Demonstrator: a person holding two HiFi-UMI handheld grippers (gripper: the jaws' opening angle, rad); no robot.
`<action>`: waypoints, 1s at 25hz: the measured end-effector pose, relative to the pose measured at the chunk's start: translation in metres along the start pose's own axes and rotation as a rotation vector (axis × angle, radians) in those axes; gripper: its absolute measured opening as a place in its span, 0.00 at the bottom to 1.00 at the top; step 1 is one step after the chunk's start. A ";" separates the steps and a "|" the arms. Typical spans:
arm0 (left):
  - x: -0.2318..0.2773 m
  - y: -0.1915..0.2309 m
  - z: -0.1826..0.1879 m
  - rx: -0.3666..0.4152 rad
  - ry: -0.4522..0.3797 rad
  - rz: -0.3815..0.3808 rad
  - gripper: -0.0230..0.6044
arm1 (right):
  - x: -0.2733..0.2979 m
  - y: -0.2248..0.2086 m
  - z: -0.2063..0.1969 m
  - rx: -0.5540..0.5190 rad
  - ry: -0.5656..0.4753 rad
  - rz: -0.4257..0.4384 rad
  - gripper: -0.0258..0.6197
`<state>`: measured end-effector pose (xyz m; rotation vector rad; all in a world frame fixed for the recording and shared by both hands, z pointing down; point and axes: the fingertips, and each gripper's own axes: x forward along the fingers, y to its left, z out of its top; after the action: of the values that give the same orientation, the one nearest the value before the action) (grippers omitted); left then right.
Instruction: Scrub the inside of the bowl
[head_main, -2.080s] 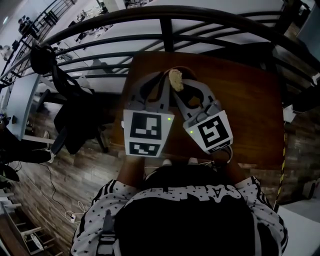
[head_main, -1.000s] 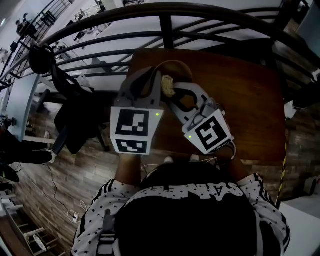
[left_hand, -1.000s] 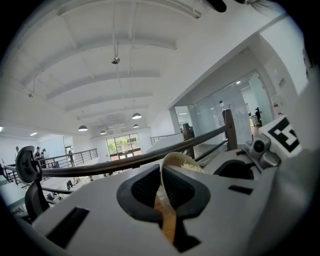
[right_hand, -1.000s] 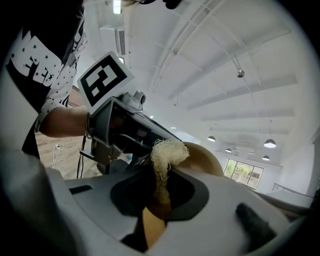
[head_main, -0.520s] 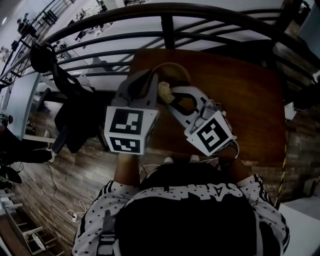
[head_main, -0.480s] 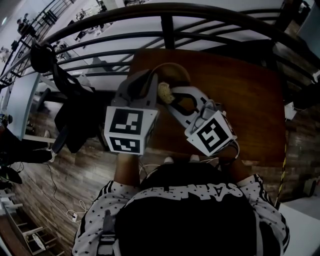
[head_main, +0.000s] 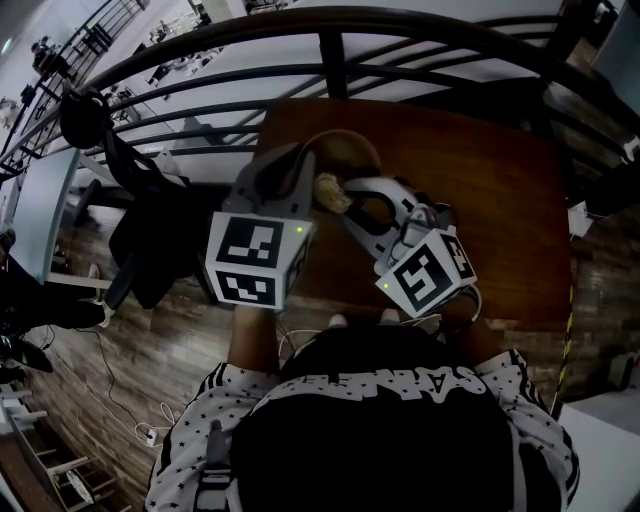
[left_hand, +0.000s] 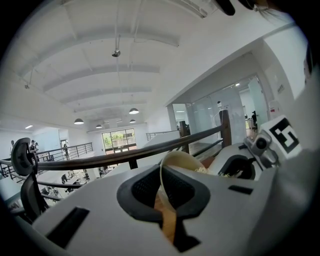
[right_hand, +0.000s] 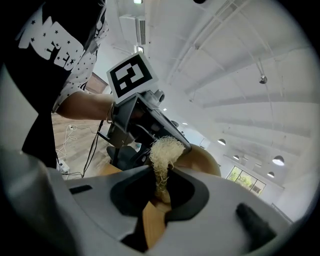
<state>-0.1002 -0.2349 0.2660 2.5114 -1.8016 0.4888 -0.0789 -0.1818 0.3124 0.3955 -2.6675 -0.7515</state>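
Now L gripper (left_hand: 165, 200) is clamped on the bowl (left_hand: 181, 159) rim, w/ the wall wedged between its jaws. R gripper (right_hand: 160, 192) pinches the scrubber (right_hand: 162, 147) (pale, stringy). Vs ~2 s ago the scrubber has slid from the bowl's far side to just beside the L jaws.

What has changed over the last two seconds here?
The left gripper drew back toward the person's left, bringing the bowl with it. The right gripper swept the scrubber left and nearer the person. Unchanged: left shut on the bowl's rim, right on the scrubber.
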 end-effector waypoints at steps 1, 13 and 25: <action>0.000 0.001 0.000 0.000 0.000 -0.002 0.08 | 0.000 -0.001 0.000 -0.006 0.006 -0.003 0.14; -0.003 0.003 -0.001 -0.012 -0.002 -0.014 0.08 | -0.004 -0.012 -0.002 -0.031 0.023 -0.065 0.14; -0.004 0.012 0.001 0.040 0.008 0.049 0.07 | -0.016 -0.026 0.025 0.005 -0.109 -0.125 0.14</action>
<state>-0.1123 -0.2353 0.2624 2.4919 -1.8736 0.5423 -0.0696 -0.1857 0.2740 0.5419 -2.7668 -0.8248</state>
